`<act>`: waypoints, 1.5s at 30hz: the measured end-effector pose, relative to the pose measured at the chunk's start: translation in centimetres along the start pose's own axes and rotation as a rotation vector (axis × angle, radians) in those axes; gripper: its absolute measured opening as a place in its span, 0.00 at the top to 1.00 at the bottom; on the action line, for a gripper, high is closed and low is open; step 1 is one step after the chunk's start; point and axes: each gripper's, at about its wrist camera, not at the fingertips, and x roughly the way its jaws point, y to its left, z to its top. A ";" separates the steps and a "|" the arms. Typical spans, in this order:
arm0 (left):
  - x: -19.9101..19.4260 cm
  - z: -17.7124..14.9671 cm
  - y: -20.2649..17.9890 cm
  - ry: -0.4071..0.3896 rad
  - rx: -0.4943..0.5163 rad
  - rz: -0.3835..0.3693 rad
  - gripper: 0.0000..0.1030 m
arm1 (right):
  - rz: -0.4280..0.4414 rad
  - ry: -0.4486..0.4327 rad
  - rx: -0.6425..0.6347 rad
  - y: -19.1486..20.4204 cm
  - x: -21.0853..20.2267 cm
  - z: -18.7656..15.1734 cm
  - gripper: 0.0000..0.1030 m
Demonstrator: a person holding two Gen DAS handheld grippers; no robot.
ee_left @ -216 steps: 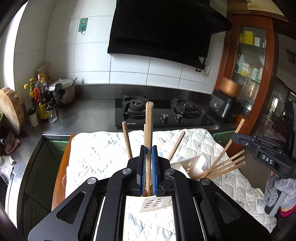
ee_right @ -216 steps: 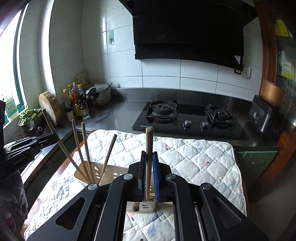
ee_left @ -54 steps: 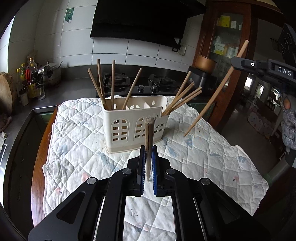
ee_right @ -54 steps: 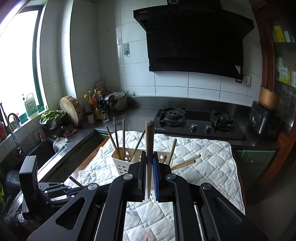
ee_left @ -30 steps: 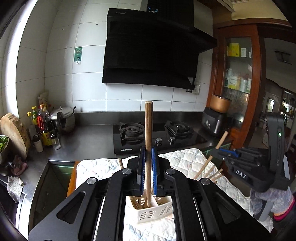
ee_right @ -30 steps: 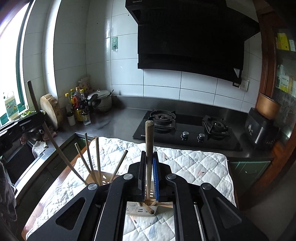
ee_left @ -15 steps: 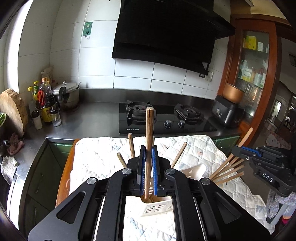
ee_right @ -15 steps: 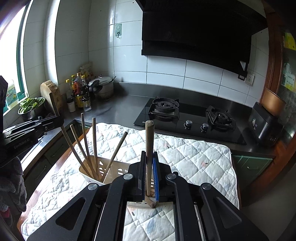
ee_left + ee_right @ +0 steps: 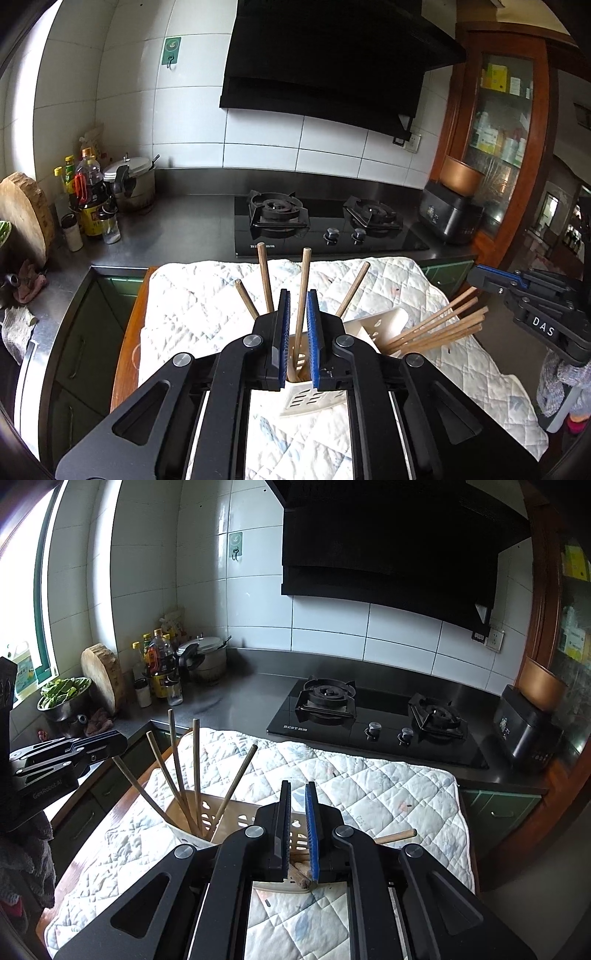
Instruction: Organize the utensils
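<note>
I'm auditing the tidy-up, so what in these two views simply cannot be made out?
- Left wrist view: most of the holder, behind the left claw; where the chopstick inside that claw bottoms out is hidden.
- Right wrist view: how many chopsticks lie in the holder's near end, behind the right claw.
- Both: bottle labels, too small.

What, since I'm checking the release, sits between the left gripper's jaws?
One wooden chopstick stands in the gap of the left gripper, apparently clear of both pads, its lower end in the white holder. The left wrist view shows it.
</note>
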 end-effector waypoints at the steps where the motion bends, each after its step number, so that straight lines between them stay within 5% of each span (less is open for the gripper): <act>1: -0.3 0.0 -0.1 -0.002 0.000 -0.002 0.91 | 0.000 -0.004 0.001 0.0 -0.3 0.1 0.87; 4: -1.2 -0.2 -0.2 -0.008 0.000 -0.007 0.90 | -0.003 -0.018 0.004 0.1 -1.4 0.0 0.77; 7: -2.5 -0.5 -0.5 -0.024 0.002 0.003 0.63 | -0.004 -0.036 0.005 0.3 -2.7 -0.1 0.65; 11: -4.1 -1.1 -1.0 -0.039 0.020 -0.002 0.60 | -0.008 -0.055 0.000 0.7 -4.4 -0.7 0.47; 21: -7.2 -5.0 -1.4 -0.044 0.039 0.025 0.30 | -0.021 -0.056 -0.023 1.9 -6.9 -4.6 0.23; 30: -9.1 -8.8 -1.7 -0.046 0.067 0.069 0.18 | -0.058 -0.024 -0.045 2.9 -7.7 -8.7 0.12; 45: -11.3 -15.6 -3.2 -0.008 0.059 0.116 0.15 | -0.132 -0.017 -0.044 4.6 -10.7 -15.2 0.07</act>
